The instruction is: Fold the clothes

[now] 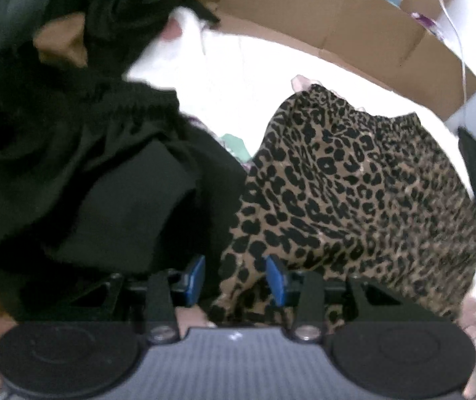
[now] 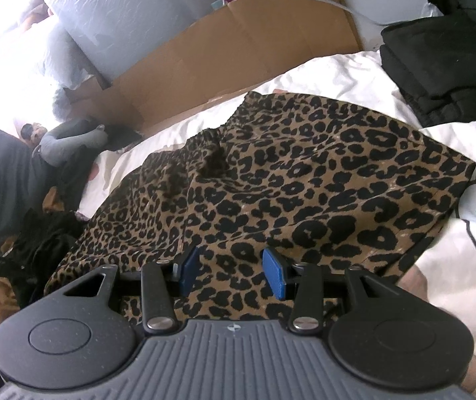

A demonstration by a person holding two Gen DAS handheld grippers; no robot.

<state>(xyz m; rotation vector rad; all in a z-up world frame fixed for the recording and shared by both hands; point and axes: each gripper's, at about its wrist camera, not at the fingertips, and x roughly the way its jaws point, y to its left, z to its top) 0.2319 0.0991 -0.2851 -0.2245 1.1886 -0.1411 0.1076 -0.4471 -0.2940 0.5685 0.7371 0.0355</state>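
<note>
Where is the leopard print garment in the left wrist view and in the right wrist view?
Left wrist view: leopard print garment fills the right half, beside a heap of black clothes.
Right wrist view: it spreads across the centre on the white bedding, just ahead of the jaws.
Shared landmark: the cardboard box behind the bed, also in the right wrist view.

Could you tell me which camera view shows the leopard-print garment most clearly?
The right wrist view: the leopard-print garment lies spread on the white bedding, sharp, with its gathered waistband visible. The left wrist view shows it blurred, its lower edge hidden behind the claw.
</note>
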